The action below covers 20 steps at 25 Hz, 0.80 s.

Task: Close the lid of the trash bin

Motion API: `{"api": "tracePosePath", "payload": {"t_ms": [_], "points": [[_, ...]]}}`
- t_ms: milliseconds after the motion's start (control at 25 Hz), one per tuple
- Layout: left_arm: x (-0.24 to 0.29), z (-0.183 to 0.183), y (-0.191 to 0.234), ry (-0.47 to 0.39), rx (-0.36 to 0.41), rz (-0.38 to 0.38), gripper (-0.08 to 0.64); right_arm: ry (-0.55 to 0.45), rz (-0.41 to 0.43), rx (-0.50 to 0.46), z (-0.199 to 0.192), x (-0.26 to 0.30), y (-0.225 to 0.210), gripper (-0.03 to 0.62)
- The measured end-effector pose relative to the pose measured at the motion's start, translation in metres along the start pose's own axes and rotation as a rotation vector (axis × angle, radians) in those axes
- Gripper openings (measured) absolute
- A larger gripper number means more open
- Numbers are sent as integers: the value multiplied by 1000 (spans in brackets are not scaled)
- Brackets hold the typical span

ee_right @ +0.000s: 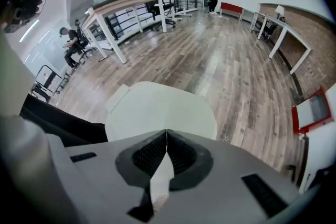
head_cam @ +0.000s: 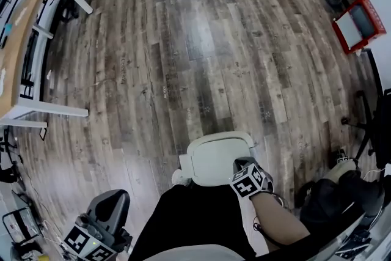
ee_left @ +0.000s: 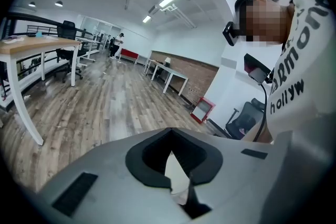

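Wood floor [head_cam: 201, 40] all round. A desk [head_cam: 18, 52] stands far left of the left tongs [head_cam: 110, 202], and a red-framed panel [head_cam: 357, 24] well right of the right tongs [head_cam: 241, 167]. Both tongs are pinched together, tips touching, holding nothing. The trash bin lid [head_cam: 214, 156] lies flat, face up, directly under the right tongs' tips. Its long axis is not clear; it looks nearly square.

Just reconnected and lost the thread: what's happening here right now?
The white trash bin lid at the person's feet looks to be lying flat, closed. The right gripper, jaws together and empty, hangs over the lid's right side. The left gripper, also shut, is held off to the side.
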<state>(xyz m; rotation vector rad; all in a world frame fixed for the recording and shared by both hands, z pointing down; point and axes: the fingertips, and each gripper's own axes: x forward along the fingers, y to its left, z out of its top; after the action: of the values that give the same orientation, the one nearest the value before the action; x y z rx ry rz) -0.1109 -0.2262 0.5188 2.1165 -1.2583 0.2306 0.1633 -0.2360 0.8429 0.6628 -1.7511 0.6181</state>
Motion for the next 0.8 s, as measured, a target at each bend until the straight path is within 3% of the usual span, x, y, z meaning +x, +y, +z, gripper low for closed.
{"api": "tracePosePath", "payload": {"t_ms": [320,800], "points": [[11,-14,5,35,-22,3,5,53,-71,24,-11,30,-9,11],[22,-13,12,50,-27,24,5,126,-67,41,-16,49,-16,11]]}}
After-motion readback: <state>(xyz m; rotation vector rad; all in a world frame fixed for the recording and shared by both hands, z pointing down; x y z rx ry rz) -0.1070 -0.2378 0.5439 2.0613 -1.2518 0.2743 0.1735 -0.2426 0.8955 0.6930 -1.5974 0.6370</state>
